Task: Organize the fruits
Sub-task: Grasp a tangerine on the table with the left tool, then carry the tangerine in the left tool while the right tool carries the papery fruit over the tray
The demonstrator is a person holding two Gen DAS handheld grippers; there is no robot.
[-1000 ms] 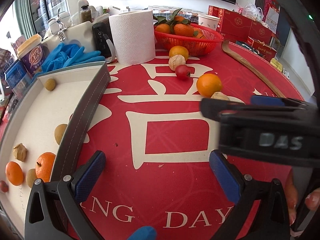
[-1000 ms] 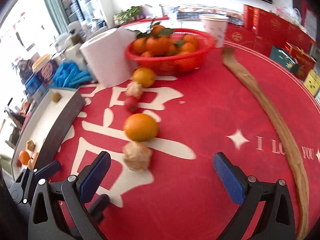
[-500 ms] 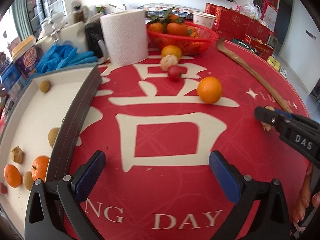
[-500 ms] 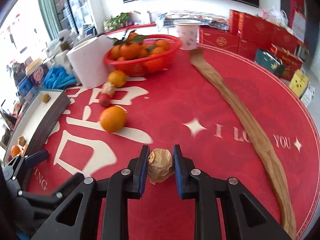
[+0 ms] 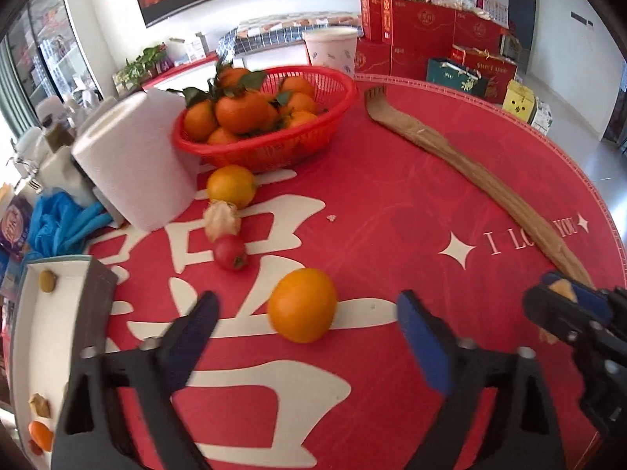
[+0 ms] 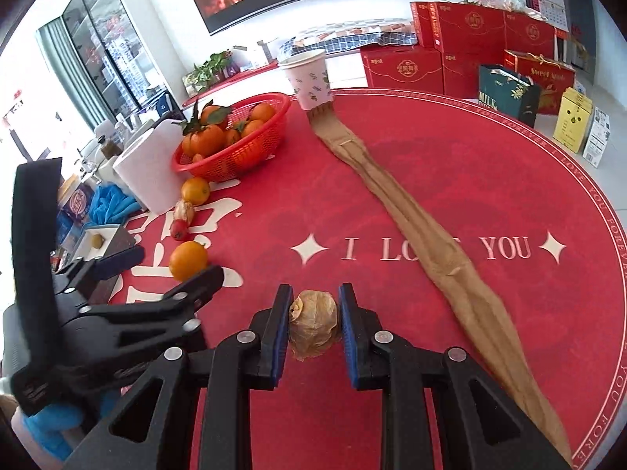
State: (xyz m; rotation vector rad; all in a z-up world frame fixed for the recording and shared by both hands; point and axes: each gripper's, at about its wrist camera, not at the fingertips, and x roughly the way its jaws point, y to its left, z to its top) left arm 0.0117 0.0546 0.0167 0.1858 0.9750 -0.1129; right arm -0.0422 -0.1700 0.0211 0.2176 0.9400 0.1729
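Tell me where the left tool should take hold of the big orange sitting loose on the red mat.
Grip the orange across its widest middle, coming down from above and in front. It is round and stands apart from the small red fruit, so both sides are free. The left tool already straddles it, its jaws closing.

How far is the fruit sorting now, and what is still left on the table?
Done: several small fruits already lie in the white tray. In hand: the right tool is shut on a husked fruit; the left tool is closing around the loose orange, not yet touching. Left: the red fruit, another husked fruit and a second orange.
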